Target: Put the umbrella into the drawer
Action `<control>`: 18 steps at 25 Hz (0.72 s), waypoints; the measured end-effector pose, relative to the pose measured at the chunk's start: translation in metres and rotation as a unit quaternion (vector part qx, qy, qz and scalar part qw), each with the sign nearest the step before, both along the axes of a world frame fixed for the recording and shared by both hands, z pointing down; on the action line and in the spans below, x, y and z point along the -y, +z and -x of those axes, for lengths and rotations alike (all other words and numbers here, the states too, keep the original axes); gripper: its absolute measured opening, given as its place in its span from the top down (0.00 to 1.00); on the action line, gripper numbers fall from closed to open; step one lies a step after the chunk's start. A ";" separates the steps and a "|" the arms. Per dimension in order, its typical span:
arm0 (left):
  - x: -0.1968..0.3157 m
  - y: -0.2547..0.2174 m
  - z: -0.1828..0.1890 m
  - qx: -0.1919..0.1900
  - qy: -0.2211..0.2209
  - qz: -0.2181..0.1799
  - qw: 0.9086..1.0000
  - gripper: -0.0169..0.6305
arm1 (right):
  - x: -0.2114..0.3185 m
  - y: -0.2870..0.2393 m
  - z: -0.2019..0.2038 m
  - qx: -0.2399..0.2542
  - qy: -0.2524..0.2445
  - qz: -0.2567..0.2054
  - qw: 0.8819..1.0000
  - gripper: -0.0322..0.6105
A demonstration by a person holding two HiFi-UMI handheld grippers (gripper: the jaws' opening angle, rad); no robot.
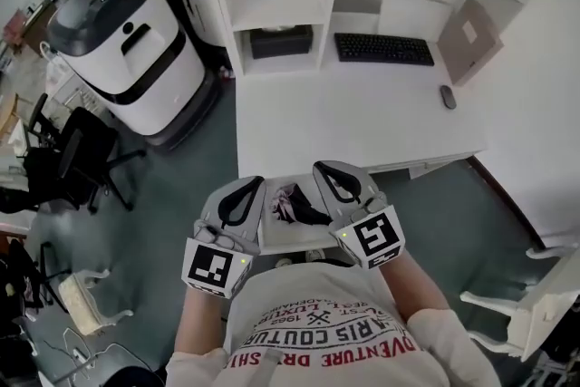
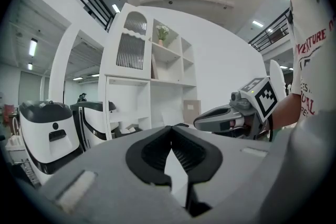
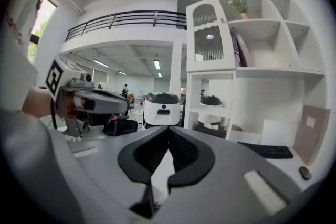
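In the head view both grippers are raised close to my chest, side by side and pointing at the desk. Between and below them an open drawer (image 1: pixel 272 236) sticks out from under the desk front, with a dark folded umbrella (image 1: pixel 297 208) lying in it. My left gripper (image 1: pixel 251 184) is shut and holds nothing; its pads meet at the tip in the left gripper view (image 2: pixel 171 128). The right gripper (image 1: pixel 321 168) is also shut and holds nothing, its tips touching in the right gripper view (image 3: pixel 168 129). Each gripper view shows the other gripper beside it and neither shows the umbrella.
A white desk (image 1: pixel 362 127) carries a black keyboard (image 1: pixel 384 48) and a mouse (image 1: pixel 448 96). A white shelf unit (image 1: pixel 272 4) stands at its back left. A large white-and-black machine (image 1: pixel 127 50) and a black office chair (image 1: pixel 72 160) stand left; a white chair (image 1: pixel 530 308) stands right.
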State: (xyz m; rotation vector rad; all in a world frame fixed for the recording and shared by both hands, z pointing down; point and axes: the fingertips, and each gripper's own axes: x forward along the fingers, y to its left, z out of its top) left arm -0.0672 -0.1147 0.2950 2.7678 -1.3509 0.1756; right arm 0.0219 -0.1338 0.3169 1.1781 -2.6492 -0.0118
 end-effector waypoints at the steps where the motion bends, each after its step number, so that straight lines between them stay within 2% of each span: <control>1: -0.001 -0.006 0.000 0.000 0.001 -0.005 1.000 0.96 | -0.003 -0.010 -0.003 0.007 -0.002 -0.010 1.000 0.95; 9: -0.002 -0.042 0.000 -0.016 -0.018 -0.031 0.999 0.96 | -0.009 -0.057 -0.028 0.042 0.018 -0.051 0.998 0.95; 14: -0.009 -0.047 -0.001 -0.021 -0.025 -0.037 0.999 0.96 | -0.008 -0.056 -0.043 0.053 0.059 -0.062 0.995 0.95; 18: -0.011 -0.044 -0.001 -0.018 -0.034 -0.030 0.999 0.96 | -0.009 -0.057 -0.042 0.059 0.058 -0.068 0.994 0.95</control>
